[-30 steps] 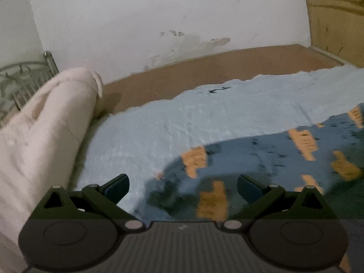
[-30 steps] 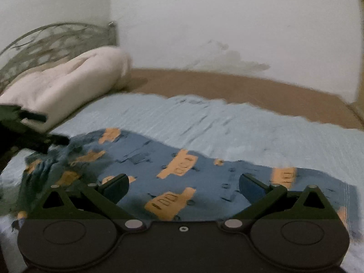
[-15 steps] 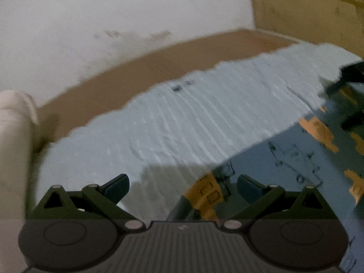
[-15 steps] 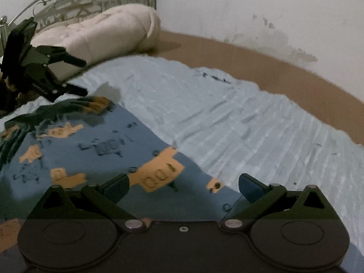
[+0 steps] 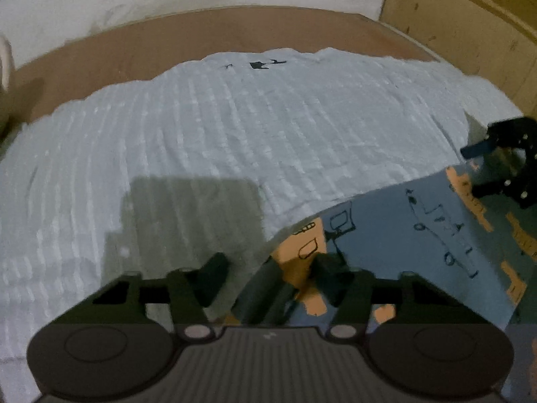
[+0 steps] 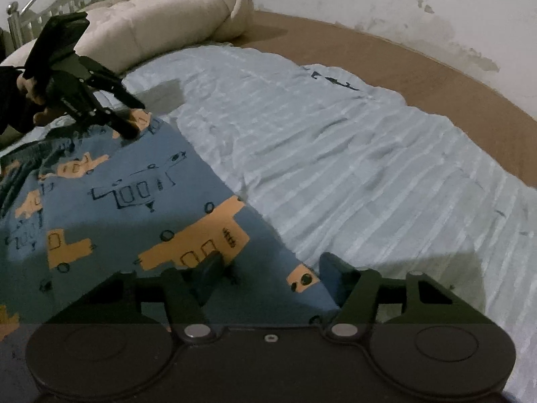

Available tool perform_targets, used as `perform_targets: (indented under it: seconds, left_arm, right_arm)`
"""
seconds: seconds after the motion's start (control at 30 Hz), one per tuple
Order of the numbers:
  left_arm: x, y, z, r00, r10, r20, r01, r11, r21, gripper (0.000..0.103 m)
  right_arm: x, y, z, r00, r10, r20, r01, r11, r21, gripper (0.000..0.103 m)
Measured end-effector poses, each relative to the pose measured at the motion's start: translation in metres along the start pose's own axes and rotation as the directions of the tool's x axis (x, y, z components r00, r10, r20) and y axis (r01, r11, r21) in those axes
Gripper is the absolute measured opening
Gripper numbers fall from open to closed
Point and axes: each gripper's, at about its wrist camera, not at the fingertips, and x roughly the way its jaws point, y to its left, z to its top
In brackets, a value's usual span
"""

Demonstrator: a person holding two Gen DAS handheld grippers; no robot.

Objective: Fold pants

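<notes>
Blue cotton pants with orange truck prints lie spread on a pale blue ribbed bedsheet. The left hand-held gripper straddles the pants' waist corner, fingers apart. The right hand-held gripper straddles the pants' hem corner, fingers apart.

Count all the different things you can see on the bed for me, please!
Pants: 1
Blue sheet: 1
Cream pillow: 1
Grippers: 2, the left gripper and the right gripper
Total: 5
</notes>
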Motion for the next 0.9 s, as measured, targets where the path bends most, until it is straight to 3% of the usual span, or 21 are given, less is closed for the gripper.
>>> perform_targets:
  seconds: [0.03, 0.07, 0.1, 0.13, 0.17, 0.23, 0.27, 0.43, 0.6, 0.7, 0.9]
  left_arm:
    - [-0.001, -0.001, 0.000, 1.000, -0.013, 0.000, 0.013, 1.000, 0.004, 0.046]
    - [-0.001, -0.003, -0.001, 1.000, -0.022, -0.004, 0.022, 1.000, 0.014, 0.032]
    - [-0.002, -0.006, -0.001, 1.000, -0.022, -0.008, 0.022, 1.000, 0.021, 0.017]
    - [-0.002, -0.009, -0.002, 1.000, -0.011, -0.012, 0.011, 1.000, 0.024, 0.012]
    - [-0.003, -0.013, -0.003, 1.000, 0.008, -0.008, -0.008, 0.999, 0.033, 0.006]
    - [-0.007, -0.024, -0.003, 0.998, 0.055, 0.014, -0.056, 0.997, 0.049, 0.003]
    - [-0.011, -0.029, -0.004, 0.996, 0.081, 0.032, -0.083, 0.995, 0.055, 0.002]
    - [-0.027, -0.046, -0.001, 0.972, 0.203, 0.116, -0.212, 0.975, 0.068, 0.002]
    - [-0.042, -0.041, 0.004, 0.938, 0.276, 0.207, -0.281, 0.960, -0.006, 0.002]
    - [-0.050, -0.038, 0.001, 0.931, 0.279, 0.237, -0.277, 0.960, -0.040, 0.002]
    - [-0.084, -0.051, -0.019, 0.918, 0.243, 0.313, -0.256, 0.967, 0.002, 0.002]
  right_arm:
    - [0.001, 0.000, 0.001, 1.000, 0.001, -0.005, -0.001, 1.000, 0.001, 0.065]
    - [0.003, 0.000, 0.002, 1.000, 0.002, -0.012, -0.002, 1.000, -0.002, 0.064]
    - [0.004, 0.001, 0.003, 1.000, 0.005, -0.020, -0.005, 1.000, -0.009, 0.056]
    - [0.006, 0.004, 0.004, 1.000, 0.012, -0.028, -0.013, 1.000, -0.016, 0.042]
    - [0.006, 0.007, 0.005, 0.999, 0.017, -0.033, -0.018, 1.000, -0.022, 0.035]
    - [0.006, 0.015, 0.006, 0.999, 0.006, -0.040, -0.008, 0.999, -0.042, 0.008]
    - [0.005, 0.019, 0.007, 0.999, -0.014, -0.037, 0.012, 0.998, -0.057, 0.004]
    - [-0.008, 0.031, 0.018, 0.993, -0.117, 0.017, 0.118, 0.989, -0.086, 0.001]
    - [-0.015, 0.044, 0.035, 0.957, -0.258, 0.134, 0.273, 0.956, -0.107, 0.000]
    - [-0.016, 0.052, 0.039, 0.935, -0.311, 0.173, 0.331, 0.938, -0.105, 0.000]
    - [-0.047, 0.071, 0.026, 0.910, -0.335, 0.243, 0.366, 0.925, -0.097, 0.000]
